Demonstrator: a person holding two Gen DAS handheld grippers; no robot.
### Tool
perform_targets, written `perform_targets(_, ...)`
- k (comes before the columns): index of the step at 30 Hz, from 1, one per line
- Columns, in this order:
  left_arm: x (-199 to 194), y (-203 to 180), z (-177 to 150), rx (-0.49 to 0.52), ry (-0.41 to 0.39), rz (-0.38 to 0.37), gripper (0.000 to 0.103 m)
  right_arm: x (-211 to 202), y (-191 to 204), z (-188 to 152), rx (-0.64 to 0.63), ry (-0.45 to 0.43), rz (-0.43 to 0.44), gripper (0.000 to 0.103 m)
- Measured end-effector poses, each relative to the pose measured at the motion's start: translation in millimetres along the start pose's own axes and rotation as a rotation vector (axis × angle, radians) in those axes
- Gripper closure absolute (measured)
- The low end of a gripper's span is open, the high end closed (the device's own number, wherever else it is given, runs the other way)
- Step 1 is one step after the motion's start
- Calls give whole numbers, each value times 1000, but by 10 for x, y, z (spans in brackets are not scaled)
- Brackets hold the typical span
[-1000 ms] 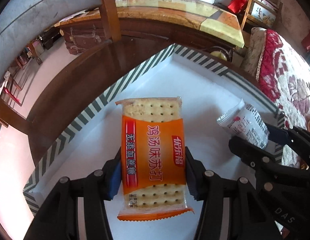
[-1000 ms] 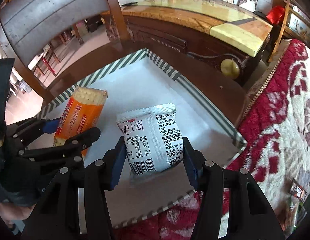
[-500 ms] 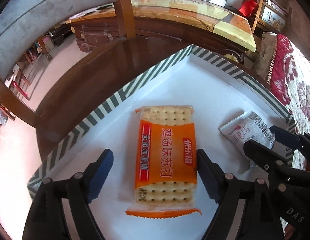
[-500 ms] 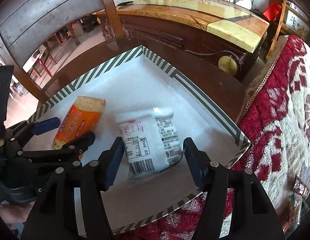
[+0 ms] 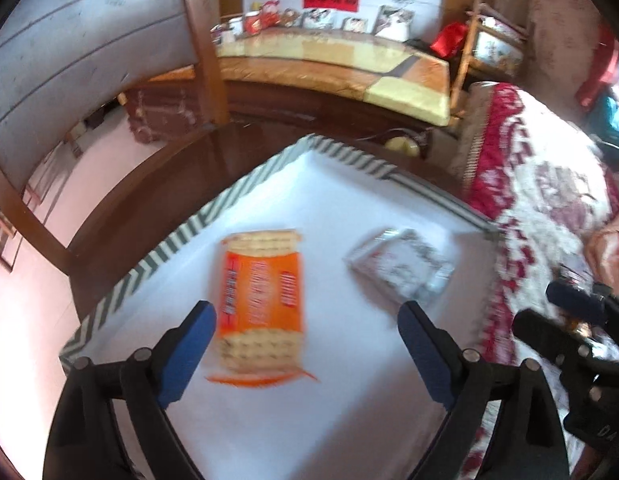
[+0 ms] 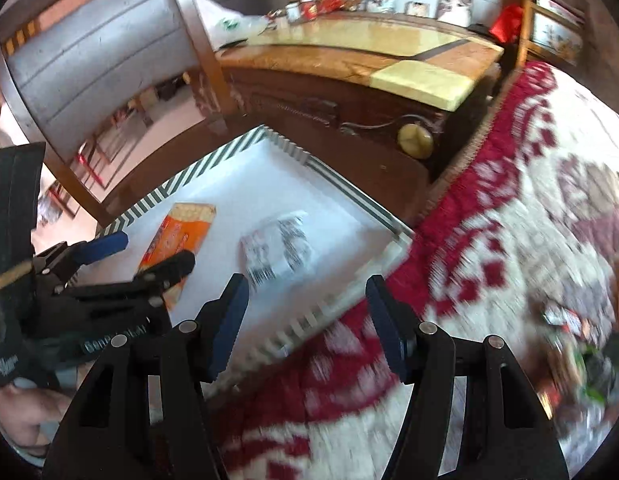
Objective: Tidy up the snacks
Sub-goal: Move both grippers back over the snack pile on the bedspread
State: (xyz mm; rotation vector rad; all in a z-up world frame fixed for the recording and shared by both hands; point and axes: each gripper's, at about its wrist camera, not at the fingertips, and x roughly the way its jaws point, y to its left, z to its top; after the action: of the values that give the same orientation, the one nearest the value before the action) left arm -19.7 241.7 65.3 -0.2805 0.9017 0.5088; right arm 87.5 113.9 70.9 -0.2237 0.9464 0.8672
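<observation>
The orange plastic pack of square soda crackers lies flat on the white floor of the shallow tray with a grey-and-white striped rim. Its long axis runs away from the left wrist camera, with the clear cracker-showing end toward the tray's far corner. Its printed characters are too blurred to read. Well apart to its right lies the crinkled white foil snack packet with black print and a barcode, slanted; its writing is also unreadable. The left gripper has its blue-padded jaws opening, spread wide with the cracker pack's near end between them and touched by neither pad. The right gripper stands with its jaws parted and holding nothing, over the tray's near rim and the red-and-white patterned woven cloth. The tray sits on a glossy dark wooden table.
</observation>
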Motion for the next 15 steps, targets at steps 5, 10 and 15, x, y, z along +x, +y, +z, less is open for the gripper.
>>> perform_targets(5, -226, -338, -121, 59, -8, -64, 7, -346, -256, -389, 44, -23, -46, 42)
perform_targets(10, -391, -688, -266, 113, -1, -125, 7, -649, -609, -822, 112, -13, -98, 42)
perform_targets(15, -488, -1044, -418, 181, 4, -155, 6, -914, -933, -1180, 177, -10, -149, 42)
